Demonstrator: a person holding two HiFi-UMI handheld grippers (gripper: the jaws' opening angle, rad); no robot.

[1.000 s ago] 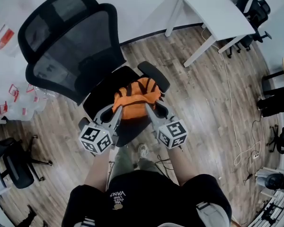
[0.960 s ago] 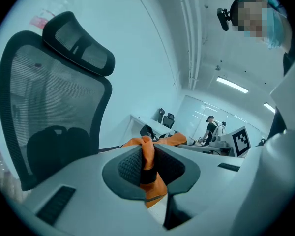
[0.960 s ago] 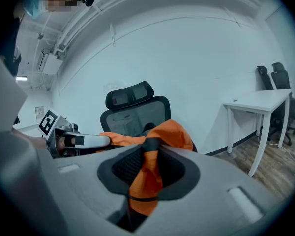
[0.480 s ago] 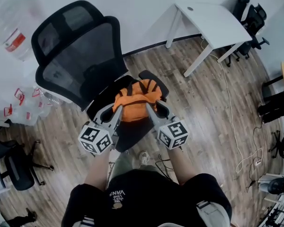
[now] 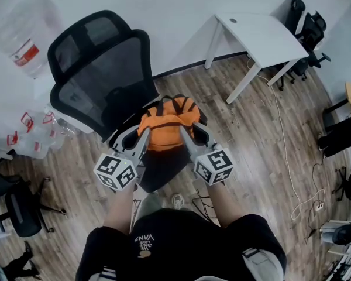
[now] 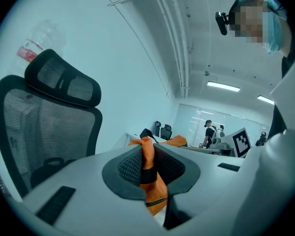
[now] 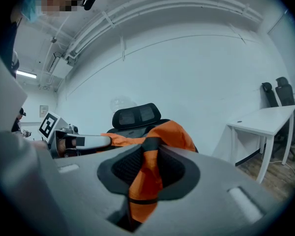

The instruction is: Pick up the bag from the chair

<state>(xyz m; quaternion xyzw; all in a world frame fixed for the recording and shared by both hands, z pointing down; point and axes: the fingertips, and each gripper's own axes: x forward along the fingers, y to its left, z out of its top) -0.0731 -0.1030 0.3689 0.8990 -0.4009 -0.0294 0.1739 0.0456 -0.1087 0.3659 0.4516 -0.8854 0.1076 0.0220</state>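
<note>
An orange bag (image 5: 165,126) with black straps hangs between my two grippers, lifted above the seat of the black mesh office chair (image 5: 99,75). My left gripper (image 5: 142,140) is shut on the bag's left side, with orange fabric (image 6: 148,173) pinched between its dark pads. On the bag's right side my right gripper (image 5: 185,138) is shut too, and orange fabric with a black strap (image 7: 143,178) is squeezed between its pads. In the right gripper view the bag (image 7: 164,131) bulges ahead, with the left gripper (image 7: 81,141) beyond it.
A white desk (image 5: 262,34) stands at the back right, with dark chairs (image 5: 307,16) behind it. A large water bottle (image 5: 24,37) and smaller plastic bottles (image 5: 32,130) sit at the left by the wall. A white cable (image 5: 284,133) runs over the wooden floor.
Both grippers and the bag have stayed clamped together while rising slightly; the chair now sits further to the right and closer under the bag, and the water bottle has come into view.
</note>
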